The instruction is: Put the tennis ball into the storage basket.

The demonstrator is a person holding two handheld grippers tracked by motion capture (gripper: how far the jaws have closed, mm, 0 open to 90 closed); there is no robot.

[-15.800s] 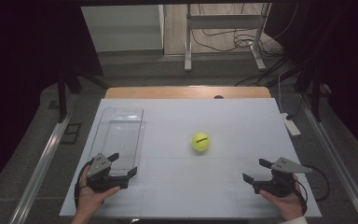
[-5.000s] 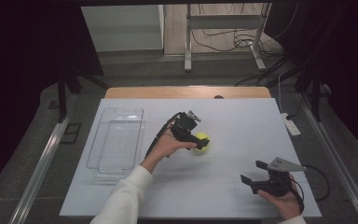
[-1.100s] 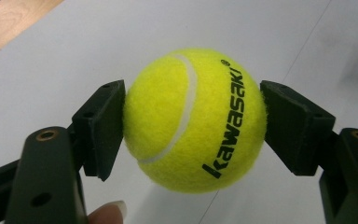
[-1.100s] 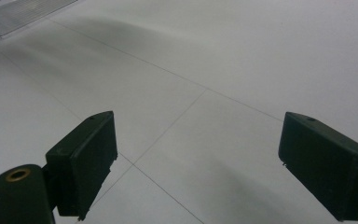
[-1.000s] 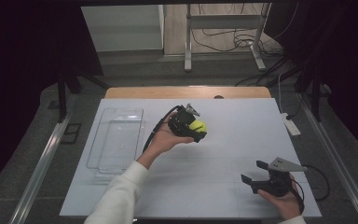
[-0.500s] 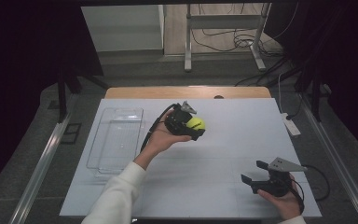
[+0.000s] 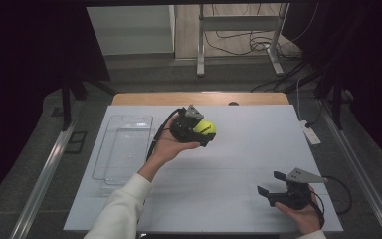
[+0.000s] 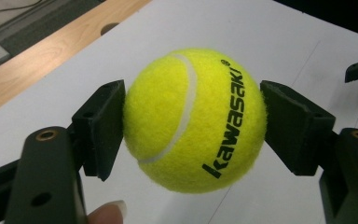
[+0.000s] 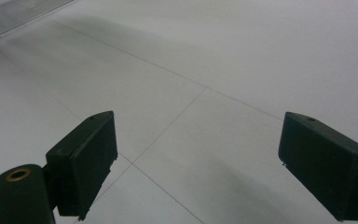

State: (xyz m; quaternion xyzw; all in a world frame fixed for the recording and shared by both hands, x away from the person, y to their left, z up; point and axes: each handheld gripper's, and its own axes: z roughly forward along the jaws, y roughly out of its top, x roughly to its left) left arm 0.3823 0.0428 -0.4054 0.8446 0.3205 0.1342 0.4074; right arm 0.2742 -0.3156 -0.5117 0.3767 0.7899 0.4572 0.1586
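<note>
A yellow tennis ball [image 8: 193, 119] with black lettering sits squeezed between the two black pads [image 8: 100, 128] of my left gripper [image 8: 191, 123]. In the high view that gripper [image 7: 204, 130] holds the ball [image 7: 206, 128] in the air above the middle of the white table [image 7: 248, 149], lifted off the surface. My right gripper [image 7: 271, 183] rests at the table's near right corner with its jaws spread wide. In the right gripper view the pads [image 9: 86, 158] stand far apart over bare white tabletop, with nothing between them.
A clear plastic tray [image 7: 124, 149] lies on the left part of the table. A wooden strip [image 7: 199, 98] runs along the far edge. A white power strip [image 7: 309, 133] lies at the right edge. Metal rails flank the table.
The left gripper has carried the ball slightly up and toward the far side of the table. The right gripper has stayed where it was.
</note>
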